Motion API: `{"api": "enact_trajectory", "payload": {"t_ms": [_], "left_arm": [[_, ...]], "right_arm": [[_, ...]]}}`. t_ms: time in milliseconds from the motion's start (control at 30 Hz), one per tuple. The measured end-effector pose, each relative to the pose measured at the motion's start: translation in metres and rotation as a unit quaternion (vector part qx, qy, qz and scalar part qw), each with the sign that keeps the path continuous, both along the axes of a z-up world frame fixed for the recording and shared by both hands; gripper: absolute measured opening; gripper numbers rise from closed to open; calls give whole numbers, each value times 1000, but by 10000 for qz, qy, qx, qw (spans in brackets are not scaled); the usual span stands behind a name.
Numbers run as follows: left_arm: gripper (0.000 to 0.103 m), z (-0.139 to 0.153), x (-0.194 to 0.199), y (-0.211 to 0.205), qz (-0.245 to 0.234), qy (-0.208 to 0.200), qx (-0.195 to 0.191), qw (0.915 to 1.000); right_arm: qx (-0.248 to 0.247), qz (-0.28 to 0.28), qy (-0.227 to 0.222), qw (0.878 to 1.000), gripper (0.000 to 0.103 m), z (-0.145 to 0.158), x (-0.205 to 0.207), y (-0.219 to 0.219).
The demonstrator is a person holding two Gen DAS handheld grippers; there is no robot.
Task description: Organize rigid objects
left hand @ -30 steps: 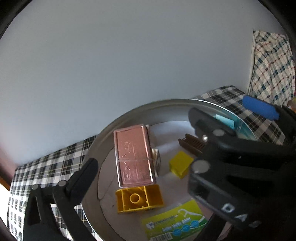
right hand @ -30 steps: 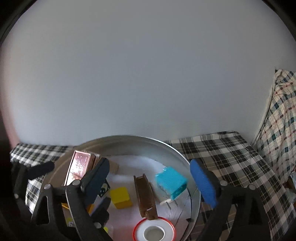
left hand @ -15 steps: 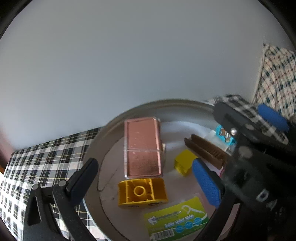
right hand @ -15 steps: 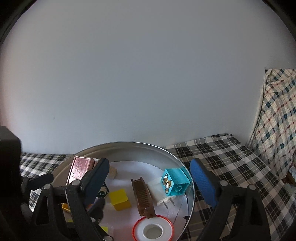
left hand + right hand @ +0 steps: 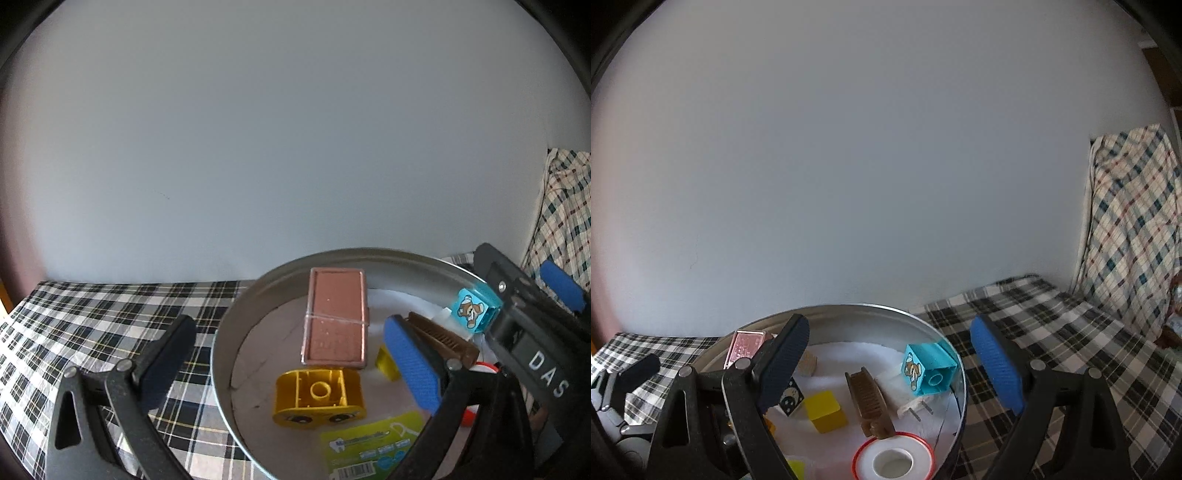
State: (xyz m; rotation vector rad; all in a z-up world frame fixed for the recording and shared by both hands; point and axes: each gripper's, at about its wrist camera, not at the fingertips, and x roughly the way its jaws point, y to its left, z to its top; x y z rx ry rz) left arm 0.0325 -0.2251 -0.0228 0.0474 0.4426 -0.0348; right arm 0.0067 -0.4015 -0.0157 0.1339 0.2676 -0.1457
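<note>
One metal tray [image 5: 934,328] holding two yellow blocks [image 5: 319,393] and one comb [image 5: 870,402].

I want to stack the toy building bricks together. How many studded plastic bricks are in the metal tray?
2. A yellow brick lies on its side near the tray's front, beside the rose-gold case. A blue bear brick sits by the far right rim. Others may hide behind the grippers.

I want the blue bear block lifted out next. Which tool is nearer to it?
Right. The right tool is open with the blue bear block between its fingers; the left tool straddles the copper box, farther off.
</note>
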Motion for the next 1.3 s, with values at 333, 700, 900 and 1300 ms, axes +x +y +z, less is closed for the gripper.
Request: {"api": "enact_trajectory", "payload": {"t_ms": [333, 700, 900, 1300], "left_arm": [[103, 4, -14, 7, -44, -204, -126, 9997], [103, 6, -26, 3, -168, -338, -29, 9993], [103, 8, -39, 5, -229, -402, -75, 9989], [103, 11, -72, 15, -401, -530, -195, 9976]], "right_arm": [[-348, -197, -337, 9986, 91, 6, -20, 11], [-232, -465, -383, 9979, 91, 7, -32, 4], [-347, -493, -468, 9971, 91, 8, -47, 11], [-562, -741, -1027, 9904, 91, 16, -99, 24]]}}
